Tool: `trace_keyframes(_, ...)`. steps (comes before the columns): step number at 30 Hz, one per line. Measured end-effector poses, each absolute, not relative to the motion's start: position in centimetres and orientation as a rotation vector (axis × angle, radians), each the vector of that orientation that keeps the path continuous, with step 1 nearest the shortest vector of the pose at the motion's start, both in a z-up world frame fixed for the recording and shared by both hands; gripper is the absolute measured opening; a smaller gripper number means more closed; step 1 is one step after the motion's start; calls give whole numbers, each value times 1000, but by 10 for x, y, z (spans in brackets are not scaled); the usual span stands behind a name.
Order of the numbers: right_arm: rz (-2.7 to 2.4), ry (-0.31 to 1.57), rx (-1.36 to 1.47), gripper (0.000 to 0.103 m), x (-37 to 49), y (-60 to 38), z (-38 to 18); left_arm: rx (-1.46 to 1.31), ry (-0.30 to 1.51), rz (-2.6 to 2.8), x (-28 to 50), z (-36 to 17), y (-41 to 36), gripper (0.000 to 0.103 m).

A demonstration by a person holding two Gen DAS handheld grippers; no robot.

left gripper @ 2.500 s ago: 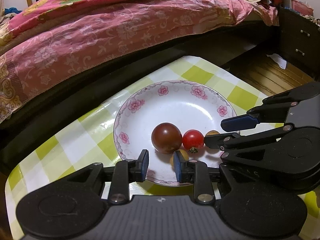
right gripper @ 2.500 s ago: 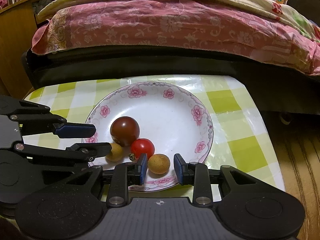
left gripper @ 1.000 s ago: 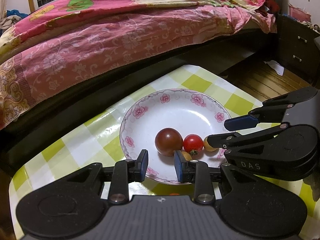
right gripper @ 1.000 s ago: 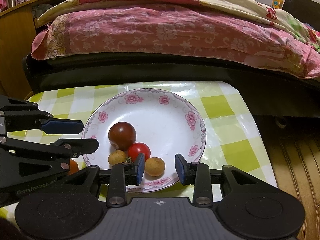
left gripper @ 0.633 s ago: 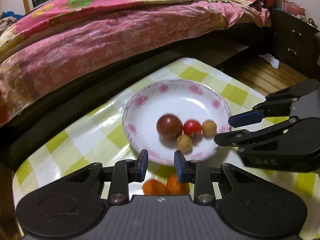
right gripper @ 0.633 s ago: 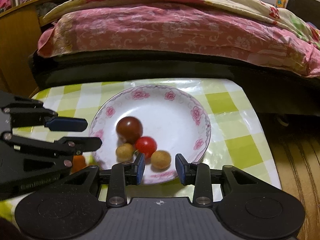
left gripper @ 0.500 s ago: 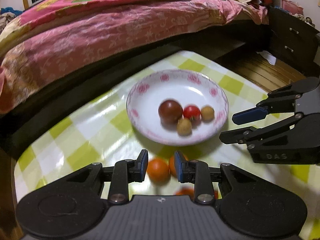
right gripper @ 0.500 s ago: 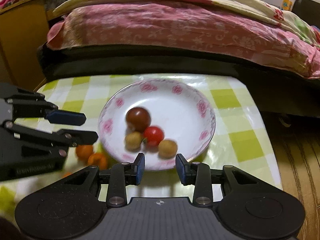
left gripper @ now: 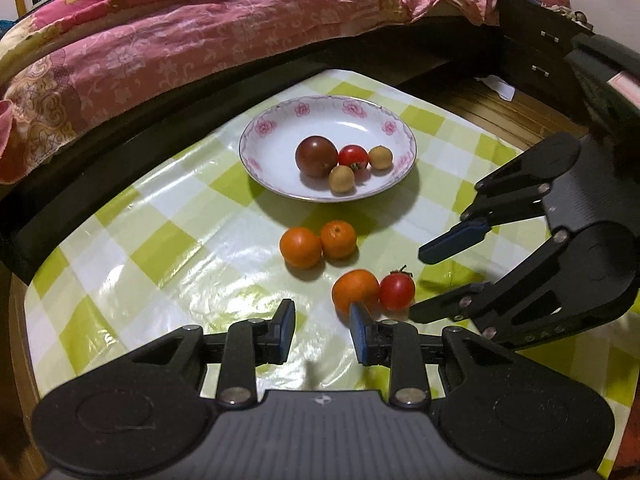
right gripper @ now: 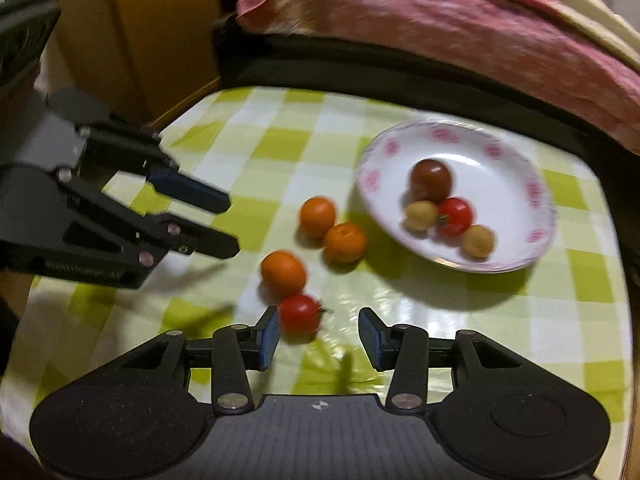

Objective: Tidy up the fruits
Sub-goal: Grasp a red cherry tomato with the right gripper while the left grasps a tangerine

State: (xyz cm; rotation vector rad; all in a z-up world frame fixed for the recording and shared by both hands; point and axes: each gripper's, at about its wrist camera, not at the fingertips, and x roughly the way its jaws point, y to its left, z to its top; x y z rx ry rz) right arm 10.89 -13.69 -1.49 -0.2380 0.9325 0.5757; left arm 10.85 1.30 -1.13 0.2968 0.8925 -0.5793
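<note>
We see more of the green-and-white checked table [left gripper: 132, 240] than a moment ago: both cameras have drawn back from the flowered plate [left gripper: 256, 152], which now sits smaller and farther off, and fruit on the cloth that was hidden before has come into sight. Behind the table runs a bed under a pink flowered quilt [left gripper: 160, 40], its dark frame close along the table's far edge; a dark drawer unit [left gripper: 532, 52] stands at the far right, with wooden floor [left gripper: 472, 100] beyond the right-hand table edge. On the plate lie a dark brown-red tomato [left gripper: 316, 156], a small red tomato [left gripper: 353, 156] and two tan round fruits [left gripper: 342, 178], all bunched together. On the cloth in front of the plate, two oranges [left gripper: 300, 246] touch each other; nearer us, a third orange [left gripper: 355, 290] touches a red cherry tomato [left gripper: 397, 290]. The left gripper [left gripper: 322, 330] has its tongs nearly together with nothing between them, the right-hand pad just in front of the third orange. The right gripper [right gripper: 318, 334] has its tongs apart and widening, holding nothing; in its own blurred view the cherry tomato [right gripper: 300, 312] sits just beyond its left pad. From the left camera the right gripper [left gripper: 444, 276] reaches in from the right, its fingers close beside the cherry tomato. Open cloth lies to the left of the fruit, toward the table's near-left corner.
</note>
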Motion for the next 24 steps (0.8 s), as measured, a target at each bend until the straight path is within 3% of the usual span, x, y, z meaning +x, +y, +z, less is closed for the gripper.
trace_keyframes(8,605,963,-264,39,117,-122,-29,294,904,-615,108,-15,10,37)
trace_keyframes(13,590,984,-234,25,123,-127,-33,301,912,-636,110,-18,3,37)
trace_keyframes(24,517,1009,-232,25,128,-144,-25,339,917,-650,120,-31,-21,37)
